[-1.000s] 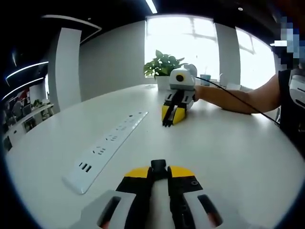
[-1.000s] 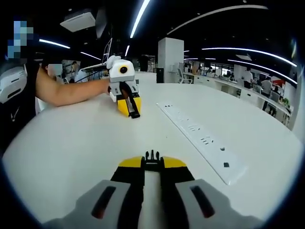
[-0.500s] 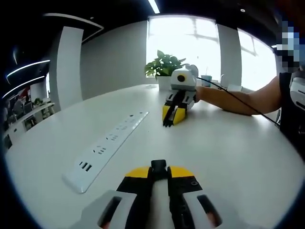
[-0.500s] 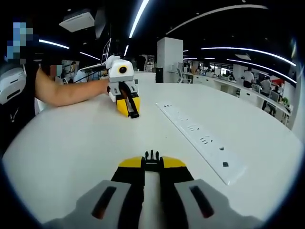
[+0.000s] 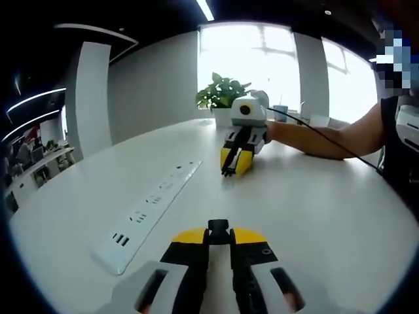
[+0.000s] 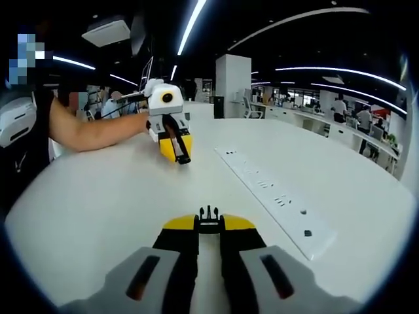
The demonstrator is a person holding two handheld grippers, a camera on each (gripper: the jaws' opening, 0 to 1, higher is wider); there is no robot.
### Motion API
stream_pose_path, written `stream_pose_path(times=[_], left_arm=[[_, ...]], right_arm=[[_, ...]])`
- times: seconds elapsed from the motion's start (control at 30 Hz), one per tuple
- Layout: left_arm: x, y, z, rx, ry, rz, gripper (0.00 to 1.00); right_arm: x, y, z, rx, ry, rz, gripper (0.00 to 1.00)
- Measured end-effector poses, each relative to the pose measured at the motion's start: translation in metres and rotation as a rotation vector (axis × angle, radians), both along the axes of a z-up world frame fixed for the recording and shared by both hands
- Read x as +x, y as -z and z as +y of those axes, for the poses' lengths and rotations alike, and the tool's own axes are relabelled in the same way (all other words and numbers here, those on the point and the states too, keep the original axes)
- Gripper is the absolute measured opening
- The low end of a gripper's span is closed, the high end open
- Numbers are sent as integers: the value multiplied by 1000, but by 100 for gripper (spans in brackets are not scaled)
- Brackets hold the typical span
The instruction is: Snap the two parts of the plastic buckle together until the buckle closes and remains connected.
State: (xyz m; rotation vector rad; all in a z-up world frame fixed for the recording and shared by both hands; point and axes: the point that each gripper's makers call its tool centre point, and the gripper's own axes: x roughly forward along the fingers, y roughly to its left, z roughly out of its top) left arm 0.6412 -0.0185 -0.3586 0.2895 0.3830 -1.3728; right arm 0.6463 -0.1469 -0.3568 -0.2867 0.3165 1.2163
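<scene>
In the left gripper view my left gripper [image 5: 218, 237] rises from the bottom, shut on a black buckle part [image 5: 218, 227] that sticks out past its yellow tips. Across the white table [image 5: 314, 209] my right gripper [image 5: 230, 167] points back at it, held by a person's hand. In the right gripper view my right gripper [image 6: 209, 226] is shut on the pronged black buckle part [image 6: 209, 213]. Far ahead, my left gripper [image 6: 182, 157] faces it with a dark piece in its jaws. The two parts are well apart.
A long white power strip [image 5: 154, 206] lies on the table beside the line between the grippers and appears as the power strip [image 6: 275, 196] at the right. A potted plant [image 5: 222, 91] stands at the far edge. The person's forearm [image 5: 327, 137] rests on the table.
Both views have shifted slightly, so the power strip sits a little lower. Each gripper stays shut on its buckle part, and the gap between them looks much the same.
</scene>
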Motion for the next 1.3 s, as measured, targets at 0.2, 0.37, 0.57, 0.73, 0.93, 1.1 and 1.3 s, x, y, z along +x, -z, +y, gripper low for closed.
stream_pose_path(times=[0.2,0.37,0.57,0.73,0.93,1.1,1.3], left_arm=[[1,-3,2,6,-5,-8,11],[1,-4,3,20,-9,-18,10],[-4,-17,3,2,-5,-19,10],[-4,-18,3,3,0,-18,10],[-8,-19,3,0,11,-17,10],[-8,-18,3,6,15,-17,10],[-9,-17,2,13,21,-12,10]], right_arm=[[-5,-7,3,1,-5,-2,11],[-5,-11,4,2,-3,-13,10],[-7,-25,6,10,-5,-33,10],[-10,-27,8,6,-12,-35,10],[-11,-26,7,-4,-13,-33,10],[-11,-27,7,-2,-15,-32,10],[-12,-27,7,-4,-16,-32,10]])
